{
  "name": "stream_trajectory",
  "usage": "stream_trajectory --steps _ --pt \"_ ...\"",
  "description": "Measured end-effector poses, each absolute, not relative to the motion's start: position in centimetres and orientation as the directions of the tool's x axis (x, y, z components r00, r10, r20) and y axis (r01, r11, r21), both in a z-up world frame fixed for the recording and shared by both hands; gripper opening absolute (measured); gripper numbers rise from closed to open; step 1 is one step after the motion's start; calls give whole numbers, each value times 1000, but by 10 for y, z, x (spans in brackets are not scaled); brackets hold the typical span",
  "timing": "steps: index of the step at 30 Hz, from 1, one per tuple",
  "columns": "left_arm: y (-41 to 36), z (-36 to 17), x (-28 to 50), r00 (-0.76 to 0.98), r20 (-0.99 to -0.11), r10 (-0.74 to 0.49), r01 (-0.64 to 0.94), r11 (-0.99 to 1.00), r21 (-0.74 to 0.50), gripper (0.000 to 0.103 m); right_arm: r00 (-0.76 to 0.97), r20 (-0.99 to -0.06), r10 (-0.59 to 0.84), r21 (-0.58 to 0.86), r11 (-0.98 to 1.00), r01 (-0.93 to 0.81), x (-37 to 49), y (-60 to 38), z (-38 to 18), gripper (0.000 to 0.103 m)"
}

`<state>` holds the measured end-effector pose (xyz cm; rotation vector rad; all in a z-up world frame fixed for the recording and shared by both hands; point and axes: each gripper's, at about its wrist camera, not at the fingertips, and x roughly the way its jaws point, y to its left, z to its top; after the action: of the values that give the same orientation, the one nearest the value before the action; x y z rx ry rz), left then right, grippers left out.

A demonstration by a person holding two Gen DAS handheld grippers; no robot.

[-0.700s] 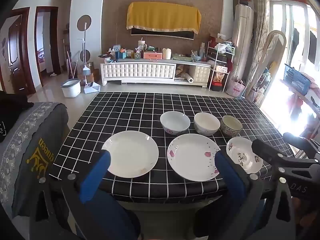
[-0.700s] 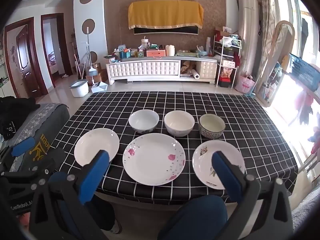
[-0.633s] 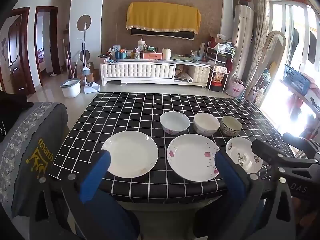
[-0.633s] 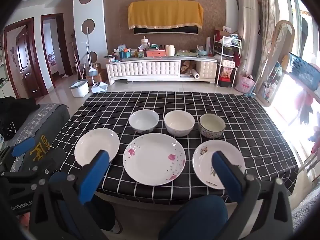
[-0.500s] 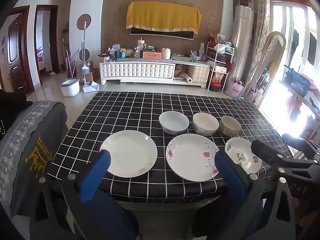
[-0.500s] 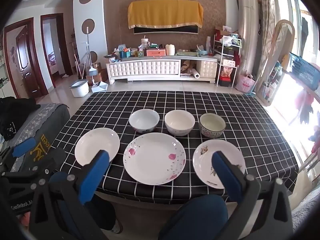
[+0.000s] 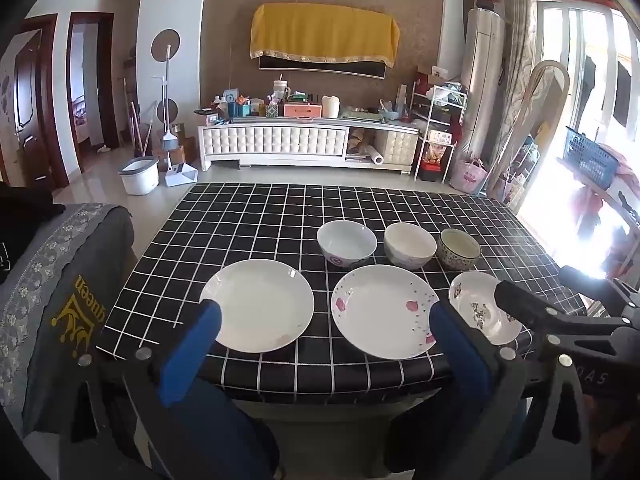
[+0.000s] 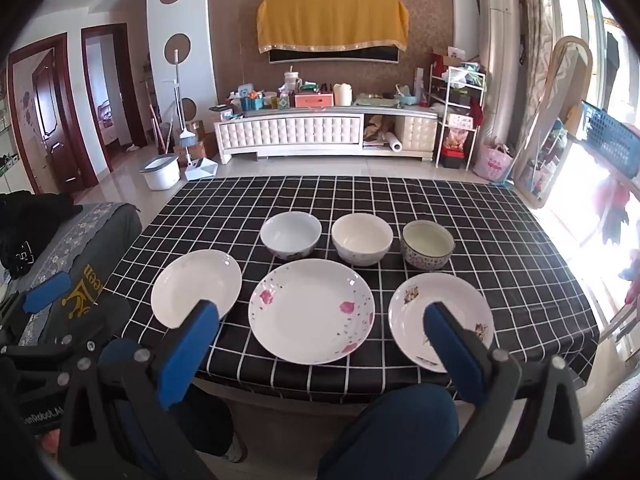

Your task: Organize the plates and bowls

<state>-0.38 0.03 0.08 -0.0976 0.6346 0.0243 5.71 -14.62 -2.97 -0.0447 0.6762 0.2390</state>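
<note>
**Both claws open, short of the tableware**

Left gripper (image 7: 320, 320) and right gripper (image 8: 320, 316) stand with jaws spread wide, holding nothing. Ahead of them on the checked tablecloth (image 8: 500, 216) lie three plates: plain white plate (image 7: 258, 310), pink-flowered plate (image 8: 312, 310), small patterned plate (image 8: 440, 314). Beyond the plates stand three bowls (image 8: 362, 240).

Bright window glare, fisheye-warped edges

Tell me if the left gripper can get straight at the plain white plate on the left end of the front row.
Probably yes. The left gripper is open and empty, short of the table's near edge, and the plain white plate lies flat by that edge with nothing between them. The pink-flowered plate beside it sits apart.
</note>
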Motion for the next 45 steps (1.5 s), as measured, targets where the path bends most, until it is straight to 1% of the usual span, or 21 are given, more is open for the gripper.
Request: stream_trajectory --steps 20,45 --pt "0 0 -11 825 -564 41 -75 997 -36 103 729 -646 225 58 967 -247 57 -145 -36 103" --pt "1 0 -9 818 -573 47 -81 996 -34 103 731 -653 199 20 969 -246 55 -140 -35 103"
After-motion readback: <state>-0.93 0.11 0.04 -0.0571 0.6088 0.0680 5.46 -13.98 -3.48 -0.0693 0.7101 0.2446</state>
